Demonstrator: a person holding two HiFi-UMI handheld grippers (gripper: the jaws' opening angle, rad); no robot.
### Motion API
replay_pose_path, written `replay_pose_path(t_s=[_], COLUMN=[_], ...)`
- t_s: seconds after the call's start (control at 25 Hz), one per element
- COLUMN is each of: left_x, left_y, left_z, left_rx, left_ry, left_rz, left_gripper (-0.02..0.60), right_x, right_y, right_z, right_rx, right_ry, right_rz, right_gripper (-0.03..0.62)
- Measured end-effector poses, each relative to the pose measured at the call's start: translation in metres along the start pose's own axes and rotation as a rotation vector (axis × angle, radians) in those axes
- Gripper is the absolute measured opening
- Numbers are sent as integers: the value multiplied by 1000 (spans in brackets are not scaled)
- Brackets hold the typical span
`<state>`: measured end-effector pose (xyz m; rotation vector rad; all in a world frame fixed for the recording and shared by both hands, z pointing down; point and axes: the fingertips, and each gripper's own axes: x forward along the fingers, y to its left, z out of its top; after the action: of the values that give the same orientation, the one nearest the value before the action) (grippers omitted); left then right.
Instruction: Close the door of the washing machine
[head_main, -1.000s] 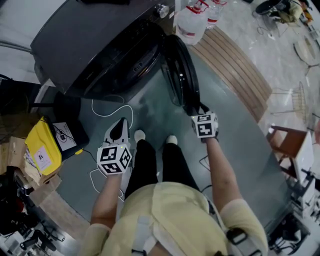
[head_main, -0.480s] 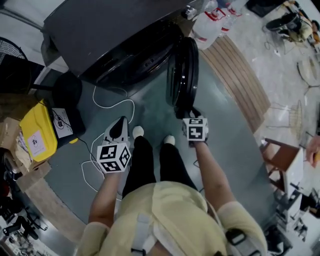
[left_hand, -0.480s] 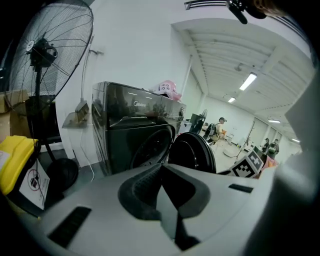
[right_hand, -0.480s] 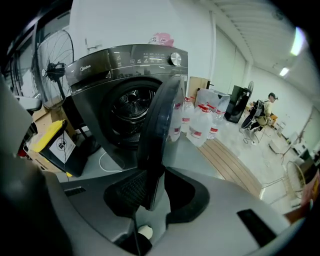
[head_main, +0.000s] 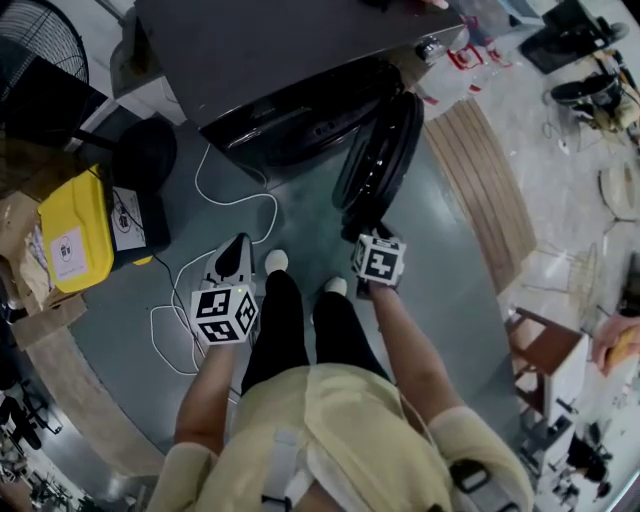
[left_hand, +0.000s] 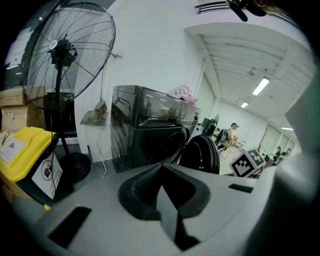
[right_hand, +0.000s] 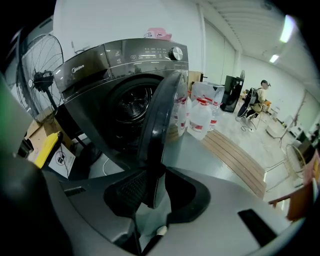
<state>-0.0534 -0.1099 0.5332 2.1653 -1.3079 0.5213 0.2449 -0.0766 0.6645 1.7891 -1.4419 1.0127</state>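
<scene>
A person is standing on the grey floor (head_main: 300, 215) in front of a dark washing machine (head_main: 300, 60), holding a gripper in each hand. The round door (head_main: 385, 150) is standing open, swung out from the right side of the drum opening (right_hand: 131, 107) and angling toward the person. The right hand-held gripper (head_main: 364, 234) is clamping the door's free edge: in the right gripper view that dark rim is running straight down between the two pads (right_hand: 127, 192), and the jaws have just been closing onto it. The left hand-held gripper (head_main: 237, 250) is hovering low over the floor, well apart from the door and to its left, with its jaws together and nothing between them, as the left gripper view is showing. A white cable (head_main: 230, 205) is looping across the floor between the machine and the person's feet. A yellow box (head_main: 75, 230) is sitting at the left, near a standing fan (left_hand: 65, 55). Clear water bottles (right_hand: 200, 117) are standing just right of the machine, beside a strip of wooden slats (head_main: 495, 180). A small pink thing (right_hand: 159, 34) is resting on the machine's top.
</scene>
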Motion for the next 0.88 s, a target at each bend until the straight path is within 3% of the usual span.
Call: replay_pose_path(t_s=[0.4,0.88], left_x=[-13,-31], left_y=[33,75], left_z=[-11,-20], left_rx=[-72,-142], left_ry=[-21,-40], left_rz=[55,131], left_gripper=[3,3], right_x=[12,31], right_y=[54,117], right_z=[21,51], right_rx=[74,79], right_ry=[-4,-24], right_rz=[46,119], right_gripper=[91,101])
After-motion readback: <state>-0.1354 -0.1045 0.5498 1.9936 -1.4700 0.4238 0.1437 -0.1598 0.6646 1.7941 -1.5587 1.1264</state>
